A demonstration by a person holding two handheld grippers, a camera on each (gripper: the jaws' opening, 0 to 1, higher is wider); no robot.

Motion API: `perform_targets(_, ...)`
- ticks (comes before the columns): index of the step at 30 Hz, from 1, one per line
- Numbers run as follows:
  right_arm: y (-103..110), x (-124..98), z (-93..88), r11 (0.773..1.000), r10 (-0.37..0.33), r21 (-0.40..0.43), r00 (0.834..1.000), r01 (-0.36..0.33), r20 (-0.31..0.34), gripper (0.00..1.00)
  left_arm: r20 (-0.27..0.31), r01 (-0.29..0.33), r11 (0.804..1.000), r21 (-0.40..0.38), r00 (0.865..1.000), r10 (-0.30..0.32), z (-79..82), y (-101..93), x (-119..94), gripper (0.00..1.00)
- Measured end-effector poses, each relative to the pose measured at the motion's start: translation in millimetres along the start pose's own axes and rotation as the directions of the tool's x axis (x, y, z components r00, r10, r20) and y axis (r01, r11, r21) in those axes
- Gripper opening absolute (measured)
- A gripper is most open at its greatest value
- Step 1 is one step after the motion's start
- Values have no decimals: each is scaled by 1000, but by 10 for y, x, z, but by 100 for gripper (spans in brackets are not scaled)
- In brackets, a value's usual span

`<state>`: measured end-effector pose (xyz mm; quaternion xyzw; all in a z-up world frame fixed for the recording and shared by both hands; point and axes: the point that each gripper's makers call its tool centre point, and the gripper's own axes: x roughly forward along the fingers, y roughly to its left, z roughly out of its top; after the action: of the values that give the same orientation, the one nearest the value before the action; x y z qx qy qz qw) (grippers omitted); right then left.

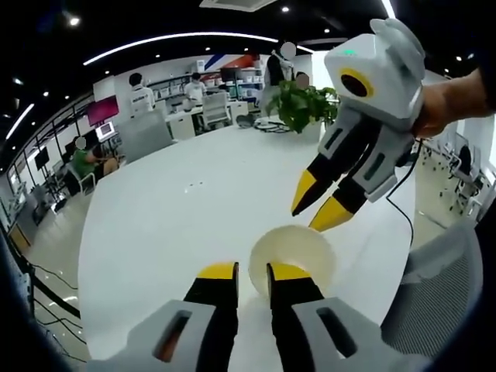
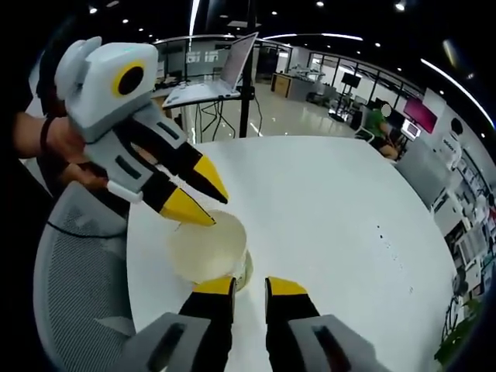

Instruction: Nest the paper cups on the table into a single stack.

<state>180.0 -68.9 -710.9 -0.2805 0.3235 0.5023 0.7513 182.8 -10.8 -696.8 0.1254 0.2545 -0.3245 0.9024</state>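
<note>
One white paper cup (image 1: 298, 244) stands upright on the round white table (image 1: 170, 201), mouth up. My left gripper (image 1: 253, 271) is right at its near rim, jaws a narrow gap apart, with the rim's left edge in line with that gap. My right gripper (image 1: 302, 221) reaches in from the right, tips just over the far rim, slightly apart. In the right gripper view the cup (image 2: 201, 248) sits by my right gripper (image 2: 249, 285), whose left jaw overlaps it. The left gripper (image 2: 220, 211) has its lower tip on the rim.
A grey mesh chair (image 1: 442, 294) stands at the table's edge beside the cup, also seen as the chair (image 2: 77, 263). A potted plant (image 1: 302, 105) sits at the far edge. A laptop on a stand (image 2: 217, 77) and people at desks lie beyond the table (image 2: 333, 217).
</note>
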Motion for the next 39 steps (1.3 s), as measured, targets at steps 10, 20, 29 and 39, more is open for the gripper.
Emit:
perform_targets(10,-10,-2,-61,1000,-22,18,1000,23,-11,12,15,-26,1000,-9,1000,26,-9,40,-78,16)
perform_targets(20,-64,-51,-20,991,-82,108,996,76,44,13,39,-52,997,-53,998,54,-41,119,-172,17)
perform_targets(29,-77,-112,-110,978,-116,184,991,102,68,18,59,-78,991,-112,995,85,-167,247,-329,18)
perform_targets(39,94,-193,-422,956,-172,253,983,152,61,30,88,-127,971,-204,985,148,-412,264,-601,19)
